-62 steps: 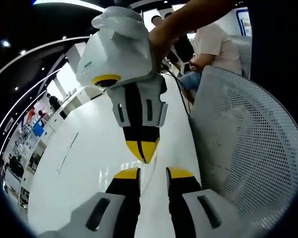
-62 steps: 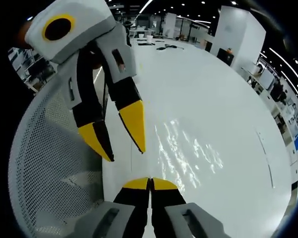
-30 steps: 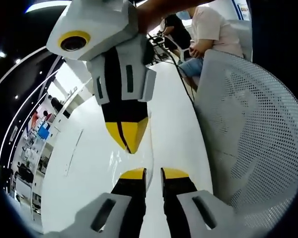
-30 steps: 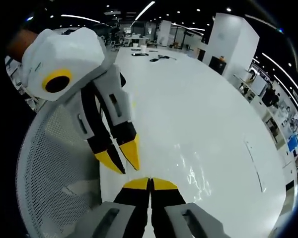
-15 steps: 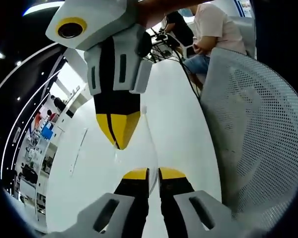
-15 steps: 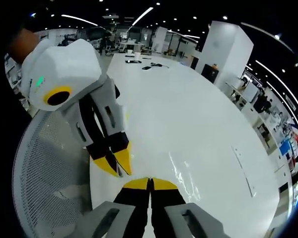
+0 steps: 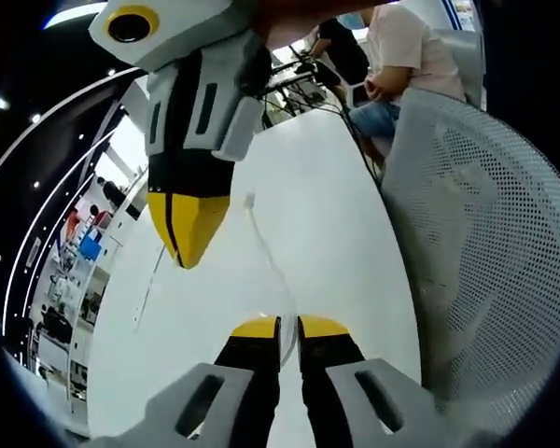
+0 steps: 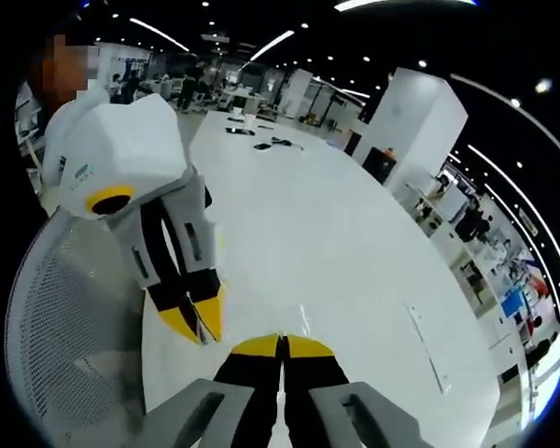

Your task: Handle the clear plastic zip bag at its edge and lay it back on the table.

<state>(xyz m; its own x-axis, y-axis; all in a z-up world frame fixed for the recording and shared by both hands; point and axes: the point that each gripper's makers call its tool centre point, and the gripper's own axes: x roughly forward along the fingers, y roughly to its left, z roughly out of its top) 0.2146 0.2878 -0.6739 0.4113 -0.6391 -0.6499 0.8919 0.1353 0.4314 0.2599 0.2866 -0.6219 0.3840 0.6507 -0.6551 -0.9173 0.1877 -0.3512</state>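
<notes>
Both the left gripper [image 7: 287, 326] and right gripper [image 8: 281, 345] pinch the clear plastic zip bag's [image 7: 266, 252] edge above a glossy white table [image 8: 345, 243], white mesh chair [image 7: 485, 243] alongside.

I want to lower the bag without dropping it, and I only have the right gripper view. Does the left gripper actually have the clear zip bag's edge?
Observer: Yes. In the left gripper view the left gripper has its jaws nearly closed on a thin clear strip, the zip bag, which runs up and away from the tips over the white table.
Operator: And is my right gripper on the bag too?
Observer: It looks not. The right gripper comes in from above with its yellow tips together, off to one side of the strip and apart from it.
Operator: Anything close by?
Observer: A white mesh chair stands right beside the table edge.
</notes>
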